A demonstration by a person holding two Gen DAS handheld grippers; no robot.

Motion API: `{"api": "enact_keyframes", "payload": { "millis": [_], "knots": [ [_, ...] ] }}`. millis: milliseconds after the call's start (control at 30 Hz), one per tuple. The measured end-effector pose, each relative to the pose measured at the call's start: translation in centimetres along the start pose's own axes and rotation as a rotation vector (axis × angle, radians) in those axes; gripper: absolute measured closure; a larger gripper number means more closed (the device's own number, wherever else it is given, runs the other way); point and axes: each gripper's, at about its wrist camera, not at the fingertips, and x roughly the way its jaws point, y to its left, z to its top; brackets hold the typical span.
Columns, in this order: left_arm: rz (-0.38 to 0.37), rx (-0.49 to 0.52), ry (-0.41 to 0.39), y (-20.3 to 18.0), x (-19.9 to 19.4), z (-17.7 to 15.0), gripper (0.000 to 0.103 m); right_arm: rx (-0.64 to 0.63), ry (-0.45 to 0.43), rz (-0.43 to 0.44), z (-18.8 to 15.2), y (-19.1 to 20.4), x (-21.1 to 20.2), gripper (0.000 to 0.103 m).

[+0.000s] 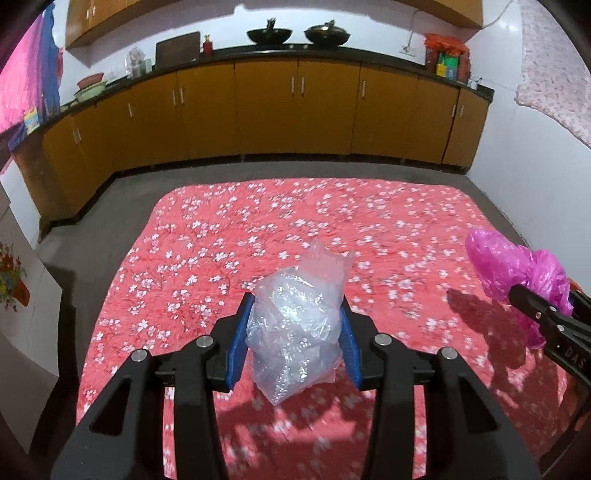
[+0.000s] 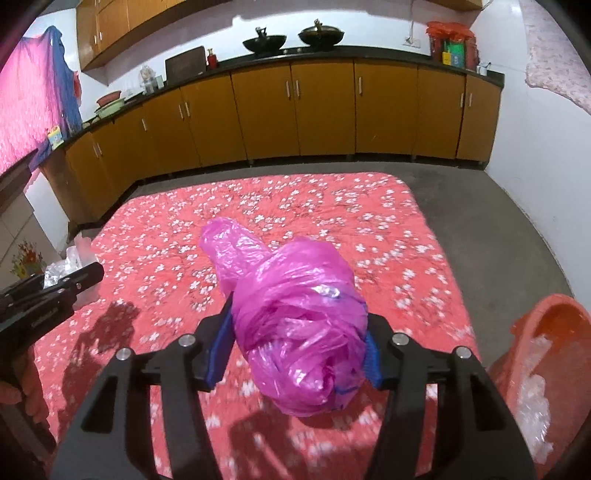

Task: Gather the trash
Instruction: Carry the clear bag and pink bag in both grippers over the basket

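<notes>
Here, each line gives one part of the scene.
Left tool: the left tool point(image 1: 293, 332) is partly closed, and its blue pads point(image 1: 238, 339) press both sides of a crumpled clear plastic bag point(image 1: 299, 325).
Clear bag: it stands up out of the jaws and hangs a little below them, lifted clear of the red floral cloth point(image 1: 258, 229) under it.
Right tool: the right tool point(image 2: 297, 345) is about half closed, clamped on a bundled pink plastic bag point(image 2: 295, 325); one blue pad point(image 2: 221, 347) shows on the left of the bundle, the other is mostly hidden behind it.
Pink bag: a twisted tail of it sticks up and away past the fingertips, and the bulk bulges toward the camera; it too is off the cloth, with its shadow on the cloth below.
Each from the other's view: the left wrist view shows the pink bag point(image 1: 517, 273) at its right edge in black jaws; the right wrist view shows the left tool point(image 2: 55, 291) at its left edge with a bit of clear plastic beside it. The two are well apart.
Bin: an orange basin point(image 2: 546, 332) sits at the lower right of the right wrist view, beside the cloth, with clear crumpled plastic point(image 2: 535, 391) inside.
Surroundings: the cloth lies spread on a grey floor point(image 1: 147, 184); yellow-brown cabinets point(image 1: 295, 107) run along the far wall, with two dark woks point(image 1: 269, 35) on top.
Person: a hand point(image 2: 26, 384) shows at the left edge of the right wrist view.
</notes>
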Motion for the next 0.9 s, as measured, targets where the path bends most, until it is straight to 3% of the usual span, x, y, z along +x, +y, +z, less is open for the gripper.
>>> {"api": "enact_keyframes", "payload": {
  "millis": [400,900],
  "knots": [
    [-0.109,0.088,-0.071,-5.9,-6.6,-0.5,0.060,0.103,-0.092,-0.048,-2.7,-3.8,-9.3,0.047],
    [-0.200,0.181,-0.098,-11.7,-10.3,-1.7,0.060,0.201,-0.193,-0.154,-6.0,-8.9,-18.1,0.047]
  ]
}}
